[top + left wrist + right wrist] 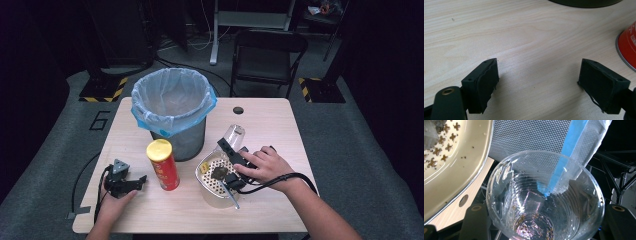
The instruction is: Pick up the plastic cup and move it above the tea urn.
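Right claw (544,220), jaws half hidden, grips clear cup (545,195); left claw (539,85) gapes empty.

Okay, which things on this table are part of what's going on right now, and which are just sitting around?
In use:
right hand-held gripper, shut on the clear plastic cup
strainer bowl
lined trash bin

Lying about:
red chip can
left hand-held gripper, open
folding chair

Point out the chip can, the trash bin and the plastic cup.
chip can (163,167), high view, red side.
trash bin (186,142), high view, mesh wall.
plastic cup (544,202), right gripper view, inner wall.
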Motion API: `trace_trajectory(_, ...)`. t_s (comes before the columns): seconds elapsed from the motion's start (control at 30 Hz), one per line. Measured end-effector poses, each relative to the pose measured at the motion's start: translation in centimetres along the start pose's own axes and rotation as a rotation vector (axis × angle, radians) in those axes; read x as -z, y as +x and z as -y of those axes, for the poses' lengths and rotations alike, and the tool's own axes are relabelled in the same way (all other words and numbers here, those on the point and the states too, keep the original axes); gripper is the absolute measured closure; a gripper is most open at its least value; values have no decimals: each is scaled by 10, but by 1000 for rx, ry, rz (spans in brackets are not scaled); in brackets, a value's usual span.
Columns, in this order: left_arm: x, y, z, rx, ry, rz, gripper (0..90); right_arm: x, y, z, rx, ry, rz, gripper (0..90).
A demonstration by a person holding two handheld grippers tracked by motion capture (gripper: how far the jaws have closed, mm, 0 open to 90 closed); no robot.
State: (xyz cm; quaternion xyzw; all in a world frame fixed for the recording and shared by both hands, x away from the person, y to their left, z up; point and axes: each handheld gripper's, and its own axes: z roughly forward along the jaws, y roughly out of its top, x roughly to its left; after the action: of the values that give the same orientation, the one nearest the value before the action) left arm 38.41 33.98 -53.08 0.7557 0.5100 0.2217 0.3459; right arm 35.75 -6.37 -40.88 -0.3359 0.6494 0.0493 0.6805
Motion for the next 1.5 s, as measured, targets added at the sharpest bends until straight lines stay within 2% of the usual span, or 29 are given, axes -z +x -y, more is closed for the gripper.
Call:
trace_trajectory(0.03, 0, 0, 0, 1, -1, 0, 159, 1, 2, 0, -27, 4, -14, 356)
trace_trajectory(0.07, 0, 0, 0, 0, -1, 0, 159, 0, 0, 0, 4, 0, -1, 356)
trace_trajectory(0.1, 0, 0, 0, 0, 0, 0, 159, 0, 0, -1, 12, -7, -9, 356)
trace_trajectory(0.23, 0, 0, 0, 1, 0, 0, 159, 0, 2, 0, -8, 1, -2, 355)
trace_trajectory(0.37, 0, 0, 0, 0, 0, 0, 159, 1, 3, 0, -30, 13, 27, 354)
trace_trajectory(0.43, 0, 0, 0, 1, 0, 0, 159, 1, 4, 0, -82, 13, 26, 354)
trace_trajectory(0.5, 0, 0, 0, 0, 0, 0, 159, 1, 3, 0, -71, 13, 48, 354)
trace_trajectory(0.53, 0, 0, 0, 0, 1, 0, 159, 2, 6, 0, -119, 18, 46, 353)
trace_trajectory(0.57, 0, 0, 0, 0, -1, 0, 159, 1, 4, 0, -88, 9, 46, 352)
trace_trajectory(0.6, 0, 0, 0, 0, 0, 0, 159, 1, 4, -1, -83, 9, 47, 353)
trace_trajectory(0.67, 0, 0, 0, 0, 0, 0, 159, 2, 7, -1, -113, 17, 52, 352)
trace_trajectory(0.87, 0, 0, 0, 0, 0, 0, 159, 2, 8, 2, -257, 41, 101, 349)
trace_trajectory(0.9, 0, 0, 0, 0, 0, 0, 159, 2, 8, 4, -311, 46, 112, 348)
trace_trajectory(0.93, 0, 0, 0, 0, 0, 0, 159, 3, 8, 4, -343, 55, 131, 347)
trace_trajectory(1.0, 0, 0, 0, 1, -1, 0, 159, 4, 6, 5, -380, 54, 147, 344)
trace_trajectory(1.03, 0, 0, 0, 0, -1, 0, 159, 5, 7, 4, -442, 55, 155, 342)
trace_trajectory(1.1, 0, 0, 0, 0, 0, 0, 159, 6, 4, 5, -535, 50, 155, 339)
trace_trajectory(1.13, 0, 0, 0, 0, 0, 0, 159, 7, 3, 6, -628, 48, 150, 337)
trace_trajectory(1.23, 0, 0, 0, 1, 3, 1, 159, 8, 1, 11, -824, 30, 131, 335)
trace_trajectory(1.27, 0, 0, 0, -1, 0, 0, 159, 9, -1, 14, -907, 23, 121, 335)
trace_trajectory(1.37, 0, 0, 0, 1, 3, 1, 159, 10, -3, 20, -1087, 0, 104, 333)
trace_trajectory(1.4, 0, 0, 0, 0, -1, 0, 159, 10, -4, 22, -1118, -4, 99, 334)
trace_trajectory(1.5, 0, 0, 0, 1, 3, 1, 159, 12, -7, 31, -1315, -48, 47, 340)
